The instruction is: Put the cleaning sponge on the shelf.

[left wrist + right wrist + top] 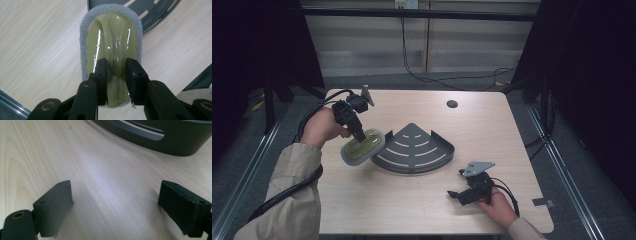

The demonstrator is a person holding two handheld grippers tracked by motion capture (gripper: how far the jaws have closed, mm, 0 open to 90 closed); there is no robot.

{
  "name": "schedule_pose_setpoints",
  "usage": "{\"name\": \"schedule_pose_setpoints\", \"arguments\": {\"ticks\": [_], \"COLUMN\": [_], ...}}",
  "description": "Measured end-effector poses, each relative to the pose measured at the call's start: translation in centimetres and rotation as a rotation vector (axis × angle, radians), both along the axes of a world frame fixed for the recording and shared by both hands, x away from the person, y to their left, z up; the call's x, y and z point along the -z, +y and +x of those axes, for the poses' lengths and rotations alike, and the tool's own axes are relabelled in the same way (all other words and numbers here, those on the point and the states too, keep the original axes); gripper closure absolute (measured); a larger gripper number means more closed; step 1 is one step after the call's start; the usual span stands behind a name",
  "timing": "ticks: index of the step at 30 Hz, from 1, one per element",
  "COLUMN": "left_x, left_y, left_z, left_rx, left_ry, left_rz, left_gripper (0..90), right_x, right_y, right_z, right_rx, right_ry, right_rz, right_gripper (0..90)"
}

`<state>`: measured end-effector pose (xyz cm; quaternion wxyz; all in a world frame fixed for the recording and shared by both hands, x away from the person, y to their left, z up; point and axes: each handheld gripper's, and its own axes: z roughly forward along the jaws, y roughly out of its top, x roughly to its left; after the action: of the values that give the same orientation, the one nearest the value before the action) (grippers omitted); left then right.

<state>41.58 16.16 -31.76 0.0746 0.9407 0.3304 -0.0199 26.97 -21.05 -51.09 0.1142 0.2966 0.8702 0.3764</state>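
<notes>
left gripper (pixel 116 72) pinches the scrubber (pixel 111 45) by its ridge; keep it level, lower it squarely into the rack (pixel 414 150). right gripper (pixel 115 207) spread, idle beside the rack.

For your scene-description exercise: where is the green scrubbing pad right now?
In the high view, the scrubbing pad is left of centre, clamped in the left tool, at the grey corner shelf's left edge.

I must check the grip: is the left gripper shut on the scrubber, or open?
Shut. The left gripper has its fingers pressed on both sides of the green handle ridge of the scrubber.
</notes>
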Motion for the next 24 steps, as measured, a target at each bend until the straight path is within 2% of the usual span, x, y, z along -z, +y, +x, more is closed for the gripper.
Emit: {"name": "schedule_pose_setpoints", "arguments": {"ticks": [5, 24], "left_x": [0.1, 0.6], "left_y": [-0.5, -2.0], "left_z": [0.5, 2.1], "left_rx": [-0.015, -0.011], "left_ry": [-0.005, -0.026], "left_rz": [0.006, 0.012], "left_gripper": [72.2, 72.2], "right_x": [0.0, 0.0], "right_y": [0.0, 0.0], "right_z": [0.0, 0.0], "right_rx": [0.0, 0.0], "right_ry": [0.0, 0.0], "right_rz": [0.0, 0.0], "right_gripper": [11.4, 11.4]}}
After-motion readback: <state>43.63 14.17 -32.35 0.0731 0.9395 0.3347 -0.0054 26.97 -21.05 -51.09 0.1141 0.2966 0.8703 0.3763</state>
